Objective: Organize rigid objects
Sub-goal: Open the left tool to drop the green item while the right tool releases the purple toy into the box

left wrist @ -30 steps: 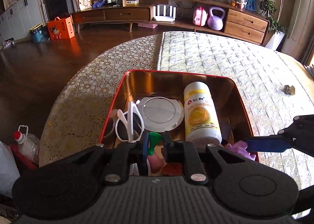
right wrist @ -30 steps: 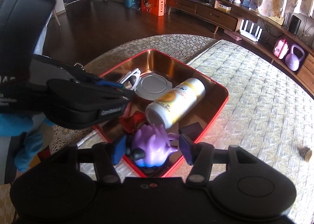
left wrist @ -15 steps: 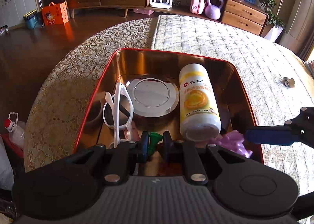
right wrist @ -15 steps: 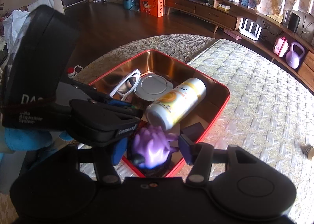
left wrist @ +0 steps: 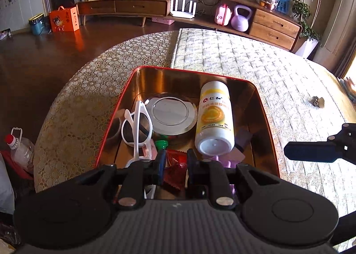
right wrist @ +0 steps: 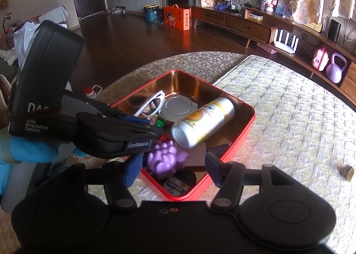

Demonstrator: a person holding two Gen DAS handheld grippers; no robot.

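Your left gripper [left wrist: 174,160] has just eased its jaws apart a little, so they're narrow and empty over the near end of the red tin [left wrist: 115,120], letting go of the green toy [left wrist: 161,143] beside the white sunglasses [left wrist: 138,129]. Your right gripper [right wrist: 171,164] has just opened about halfway, with the purple toy [right wrist: 165,158] loose between the jaws. That toy looks light and knobbly, so pinch its body; the white bottle [left wrist: 214,120] will roll, so take it across the middle.
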